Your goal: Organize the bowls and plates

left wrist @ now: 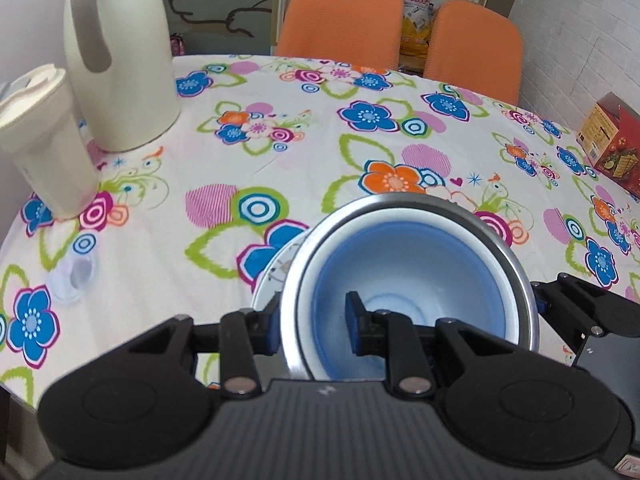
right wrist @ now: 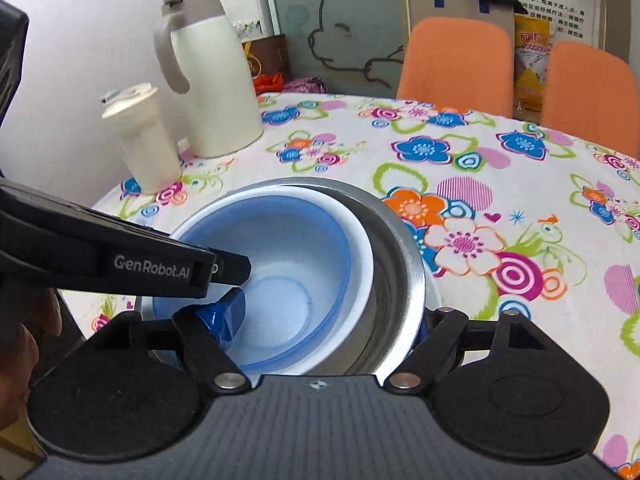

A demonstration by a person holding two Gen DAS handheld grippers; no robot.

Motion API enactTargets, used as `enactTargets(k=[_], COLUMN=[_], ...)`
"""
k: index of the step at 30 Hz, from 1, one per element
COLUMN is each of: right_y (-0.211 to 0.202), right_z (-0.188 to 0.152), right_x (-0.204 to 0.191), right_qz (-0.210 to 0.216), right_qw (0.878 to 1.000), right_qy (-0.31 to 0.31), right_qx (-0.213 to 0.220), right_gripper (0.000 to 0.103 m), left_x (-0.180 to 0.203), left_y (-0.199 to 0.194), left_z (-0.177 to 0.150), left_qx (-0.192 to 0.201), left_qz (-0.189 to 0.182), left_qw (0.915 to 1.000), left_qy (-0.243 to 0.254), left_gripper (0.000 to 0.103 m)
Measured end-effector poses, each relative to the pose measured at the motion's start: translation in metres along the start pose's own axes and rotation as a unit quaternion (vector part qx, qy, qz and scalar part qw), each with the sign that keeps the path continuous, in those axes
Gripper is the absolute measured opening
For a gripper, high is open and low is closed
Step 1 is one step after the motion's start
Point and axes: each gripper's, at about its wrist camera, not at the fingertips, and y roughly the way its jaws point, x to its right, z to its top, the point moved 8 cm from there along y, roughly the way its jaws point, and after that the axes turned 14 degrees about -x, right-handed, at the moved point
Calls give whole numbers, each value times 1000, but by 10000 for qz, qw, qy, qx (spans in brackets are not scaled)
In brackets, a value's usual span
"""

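Your left gripper (left wrist: pixel 314 328) straddles the left wall of the stacked bowls: one blue pad is outside the steel bowl (left wrist: pixel 500 232), the other pad is inside the blue bowl (left wrist: pixel 460 280). The fingers stand partly apart, with the walls of the stack between them; whether the pads really press the walls you cannot tell from here.

Your right gripper (right wrist: pixel 320 324) does the same on the right side of the stack. Its left finger reaches down into the blue bowl and its right finger is outside the steel rim, so it is widely open around the wall. If it grips firmly, I cannot tell.

The stack is three bowls nested: steel bowl outside, a white bowl (right wrist: pixel 362 248) in it, the blue one innermost. It is at the near edge of the table with the flowered tablecloth (left wrist: pixel 280 152). Under its left side you see the rim of a plate (left wrist: pixel 276 268).

Far left stand a cream thermos jug (right wrist: pixel 216 92) and a cream tumbler (right wrist: pixel 144 140). A red carton (left wrist: pixel 612 140) lies at the far right, and two orange chairs (left wrist: pixel 344 16) are behind the table.
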Motion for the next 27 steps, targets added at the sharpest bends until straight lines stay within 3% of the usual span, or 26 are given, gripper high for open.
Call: enactTargets(k=[7,8,10,11,12,16,23,27], right_y=[11,11,12,11,9,-7,-41,-57], right_z=[-6,-6,-6,-6,-5,1,-2,-18], right_x=[-4,-3,-3,-3,-2,7,41,69], right_qz=[-59,-57,-35,-19,0,-115,-272,-553], right_qw=[9999,9999,9999,10000,10000,9995,9937,9872], right_qy=[22,30,-1,-14,39,163,705,1099], right_qx=[-115,-105,-108,-89,-54,258,831,1018], right_gripper=[67,67,66,66,66,66,66,66], left_x=[-7,-7,-6,-4,-2,-5,-10,8], left_y=[15,15,13,10,8,-8,-32,-47], left_z=[-6,-6,-5,-4,-4,2,-2,-21], left_qx=[-12,8,111,189,245,629,960,1126], left_qz=[-177,-192,-237,-339,-370,76,71,16], left_qw=[9998,9998,9996,9992,9990,9980,9948,9935], left_qy=[-68,-71,-89,-44,-37,-73,-330,-159], left_gripper=[23,27,49,72,74,75,75,77])
